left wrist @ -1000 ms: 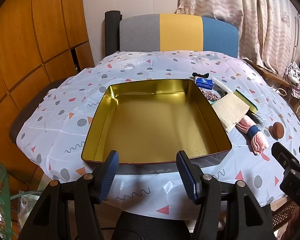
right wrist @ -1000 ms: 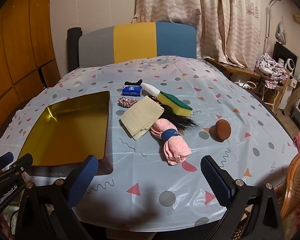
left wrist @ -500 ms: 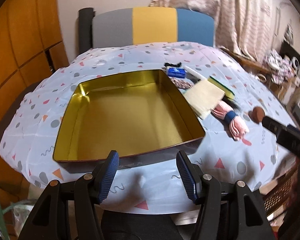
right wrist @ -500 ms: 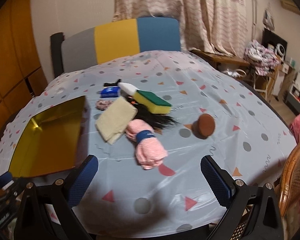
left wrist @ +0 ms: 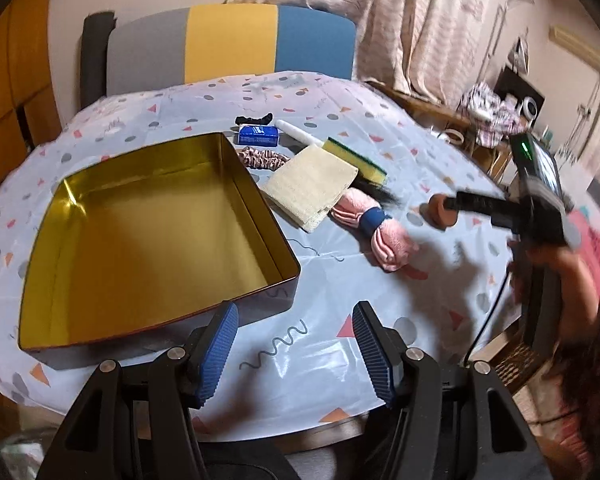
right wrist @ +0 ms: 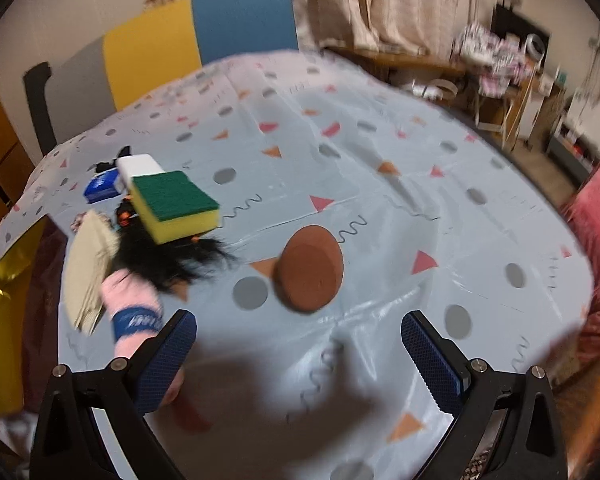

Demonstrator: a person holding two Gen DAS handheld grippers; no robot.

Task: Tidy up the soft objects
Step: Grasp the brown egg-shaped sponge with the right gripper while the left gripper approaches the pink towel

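Left wrist view: the left gripper (left wrist: 292,344), fingers apart and empty, hovers over the desk (left wrist: 380,304) beside an empty gold tin (left wrist: 140,236); a pink rolled towel (left wrist: 376,228) lies to the right. Right wrist view: the right gripper (right wrist: 298,360), fingers wide and empty, hangs just short of a brown round sponge (right wrist: 310,268).

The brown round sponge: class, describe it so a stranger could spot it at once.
Start at the gold tin on the patterned tablecloth. Past the pink rolled towel lies the brown round sponge, alone, apart from the pile. It is the only smooth, egg-shaped brown piece.
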